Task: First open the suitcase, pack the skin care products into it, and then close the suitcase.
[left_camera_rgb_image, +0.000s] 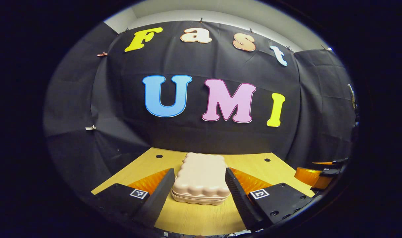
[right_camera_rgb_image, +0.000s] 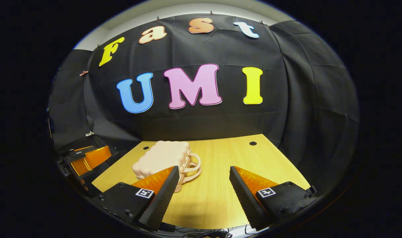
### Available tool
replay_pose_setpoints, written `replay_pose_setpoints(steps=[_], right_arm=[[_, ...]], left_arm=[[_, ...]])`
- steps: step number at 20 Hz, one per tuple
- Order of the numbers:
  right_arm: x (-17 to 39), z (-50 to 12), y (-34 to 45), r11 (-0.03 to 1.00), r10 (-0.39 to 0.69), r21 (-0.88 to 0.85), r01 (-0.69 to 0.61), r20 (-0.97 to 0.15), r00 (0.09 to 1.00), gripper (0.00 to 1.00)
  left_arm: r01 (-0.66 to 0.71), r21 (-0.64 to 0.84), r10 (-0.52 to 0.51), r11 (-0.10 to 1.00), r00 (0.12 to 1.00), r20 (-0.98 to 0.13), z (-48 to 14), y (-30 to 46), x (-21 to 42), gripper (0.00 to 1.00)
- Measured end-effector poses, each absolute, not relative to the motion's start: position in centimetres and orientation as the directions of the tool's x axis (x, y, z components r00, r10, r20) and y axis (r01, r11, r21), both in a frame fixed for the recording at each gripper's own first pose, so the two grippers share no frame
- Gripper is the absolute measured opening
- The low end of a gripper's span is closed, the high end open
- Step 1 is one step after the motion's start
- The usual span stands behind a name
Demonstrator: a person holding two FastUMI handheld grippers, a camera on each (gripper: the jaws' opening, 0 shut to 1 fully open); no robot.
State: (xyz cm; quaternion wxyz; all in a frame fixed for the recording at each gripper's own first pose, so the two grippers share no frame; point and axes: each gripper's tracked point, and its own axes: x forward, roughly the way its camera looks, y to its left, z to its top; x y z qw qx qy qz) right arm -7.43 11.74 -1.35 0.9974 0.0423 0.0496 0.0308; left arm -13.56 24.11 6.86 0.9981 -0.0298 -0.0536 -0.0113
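A small pale pink suitcase [left_camera_rgb_image: 201, 177] with a bumpy shell lies flat and closed on the wooden table [left_camera_rgb_image: 194, 218]. My left gripper [left_camera_rgb_image: 199, 171] is open, one finger on each side of the case's near end, with a small gap to each side. In the right gripper view the suitcase [right_camera_rgb_image: 159, 157] sits to the left of centre, its looped handle [right_camera_rgb_image: 193, 167] pointing right. My right gripper [right_camera_rgb_image: 204, 169] is open over bare table, its left fingertip [right_camera_rgb_image: 174, 172] just in front of the handle and nothing between the fingers.
The black cloth wall closes the table's far edge and both sides. Round holes [right_camera_rgb_image: 252, 143] mark the tabletop's far corners. The right gripper [left_camera_rgb_image: 314, 175] appears at the right edge of the left gripper view, the left gripper [right_camera_rgb_image: 88, 158] at the left edge of the right gripper view.
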Motion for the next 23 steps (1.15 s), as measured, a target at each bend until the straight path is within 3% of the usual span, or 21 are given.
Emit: replay_pose_setpoints(steps=[23], right_arm=[[-8.7,-3.0,15.8,0.989,0.138,0.066,-0.129,-0.142,0.98,0.97]], left_arm=[[0.078,-0.027,-0.076,0.997,0.995,0.071,3.8,24.7,-15.1,0.96]])
